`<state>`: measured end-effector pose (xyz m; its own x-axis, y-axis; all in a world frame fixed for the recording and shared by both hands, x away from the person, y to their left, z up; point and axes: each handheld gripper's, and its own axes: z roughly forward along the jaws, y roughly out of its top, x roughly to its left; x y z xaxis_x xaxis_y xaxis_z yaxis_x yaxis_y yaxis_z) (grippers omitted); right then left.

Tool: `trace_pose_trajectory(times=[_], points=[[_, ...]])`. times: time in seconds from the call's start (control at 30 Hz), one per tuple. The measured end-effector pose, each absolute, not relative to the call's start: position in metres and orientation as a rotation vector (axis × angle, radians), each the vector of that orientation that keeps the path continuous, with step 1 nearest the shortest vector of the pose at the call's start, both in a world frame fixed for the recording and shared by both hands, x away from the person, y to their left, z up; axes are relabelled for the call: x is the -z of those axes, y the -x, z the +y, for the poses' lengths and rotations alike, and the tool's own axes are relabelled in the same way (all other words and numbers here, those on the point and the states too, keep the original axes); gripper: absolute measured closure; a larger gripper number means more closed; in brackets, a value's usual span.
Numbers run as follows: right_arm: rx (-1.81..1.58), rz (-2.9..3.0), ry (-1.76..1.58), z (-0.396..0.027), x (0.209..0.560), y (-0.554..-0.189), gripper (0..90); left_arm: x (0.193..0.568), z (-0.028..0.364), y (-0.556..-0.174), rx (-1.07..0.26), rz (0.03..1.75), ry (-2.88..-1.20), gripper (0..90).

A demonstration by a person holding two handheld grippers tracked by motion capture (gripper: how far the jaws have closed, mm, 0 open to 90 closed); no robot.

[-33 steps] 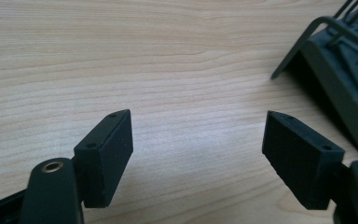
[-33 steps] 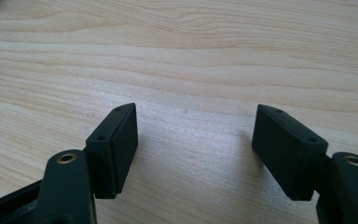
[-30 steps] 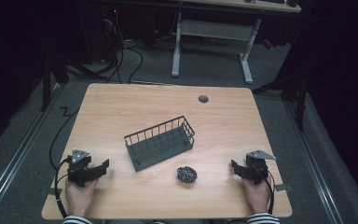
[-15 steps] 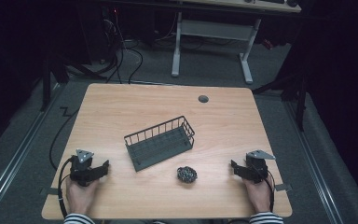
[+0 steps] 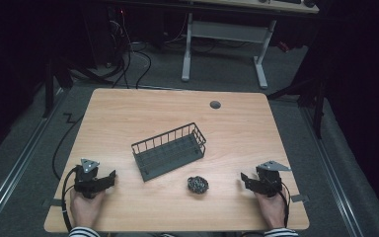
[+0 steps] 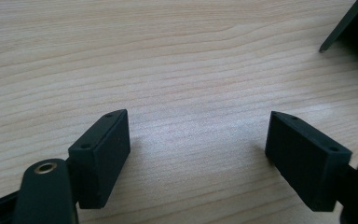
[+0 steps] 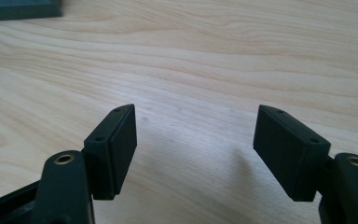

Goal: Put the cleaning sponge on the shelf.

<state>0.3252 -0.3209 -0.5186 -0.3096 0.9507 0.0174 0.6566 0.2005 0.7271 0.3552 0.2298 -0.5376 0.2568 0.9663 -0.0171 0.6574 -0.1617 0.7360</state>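
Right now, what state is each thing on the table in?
Wire basket: upright, empty, sitting askew mid-table.
Dark crumpled ball: loose on the table, outside the basket, untouched.
Left hand-held gripper: open, holding nothing.
Right hand-held gripper: open, holding nothing.

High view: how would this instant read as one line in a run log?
left tongs: open, resting on table | right tongs: open, resting | wire basket: mid-table, empty | dark crumpled ball: beside basket, untouched
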Motion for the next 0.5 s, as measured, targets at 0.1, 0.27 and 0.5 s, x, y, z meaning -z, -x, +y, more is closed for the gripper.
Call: trace_pose_trajectory(times=[0.1,0.27,0.5], points=[[-0.925,2.062,-1.468,-0.316,0.513,-0.32,31.0,0.538,0.23,-0.355,-0.627,1.472,-1.899,22.2],[-0.953,2.101,-1.401,-0.305,0.506,-0.312,31.3,0.538,0.23,-0.355,-0.627,1.472,-1.898,22.4],[-1.024,2.161,-1.318,-0.286,0.495,-0.302,30.5,0.538,0.23,-0.355,-0.629,1.475,-1.896,22.6]])
